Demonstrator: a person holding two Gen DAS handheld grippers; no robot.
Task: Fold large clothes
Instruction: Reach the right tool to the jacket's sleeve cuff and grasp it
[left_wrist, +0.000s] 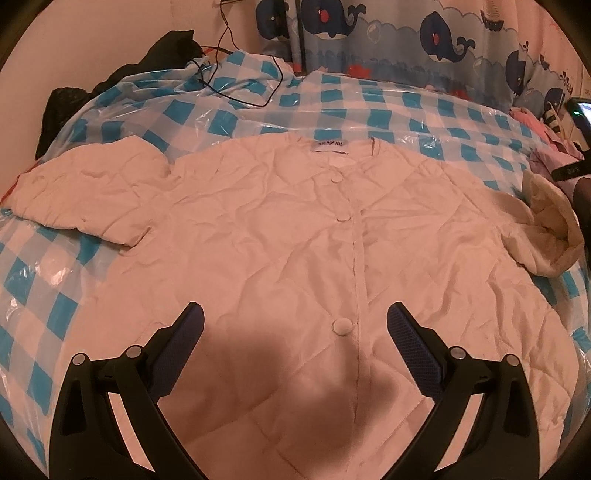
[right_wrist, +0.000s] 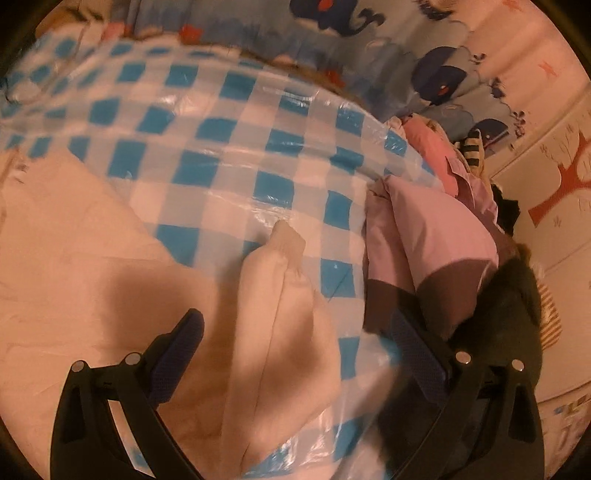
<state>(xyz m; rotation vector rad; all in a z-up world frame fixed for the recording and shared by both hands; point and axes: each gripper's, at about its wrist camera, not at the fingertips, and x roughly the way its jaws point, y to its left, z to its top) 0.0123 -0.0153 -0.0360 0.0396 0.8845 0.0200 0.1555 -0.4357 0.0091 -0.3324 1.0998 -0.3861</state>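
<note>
**Hovering over a spread jacket, both grippers empty**

Starting at the left gripper: fingers wide apart, nothing between them, hanging over the lower front of a white quilted jacket. A round button on the placket sits right in the gap. Jacket lies face up, buttoned, collar label at the far end, spread flat on a blue-and-white checked plastic sheet covering the bed. Left sleeve stretched out sideways; right sleeve bunched, fleecy cuff lining showing. Flat layout likely meant as the start pose for folding; no fold made yet, by the look of it.

Right gripper: fingers also spread, gripping nothing, poised above that crumpled right sleeve, which rises in a ridge between the pads. Probably lining up to grab the sleeve and bring it in over the body. Frame is motion-blurred near the right finger, so contact with cloth there is unclear.

View differences: left wrist camera gives the whole garment, a black cable on the sheet, dark clothes at the far left, whale-print curtain. Right wrist camera alone shows a pink-lilac garment piled just beside the sheet edge and a dark furry item next to it.
</note>
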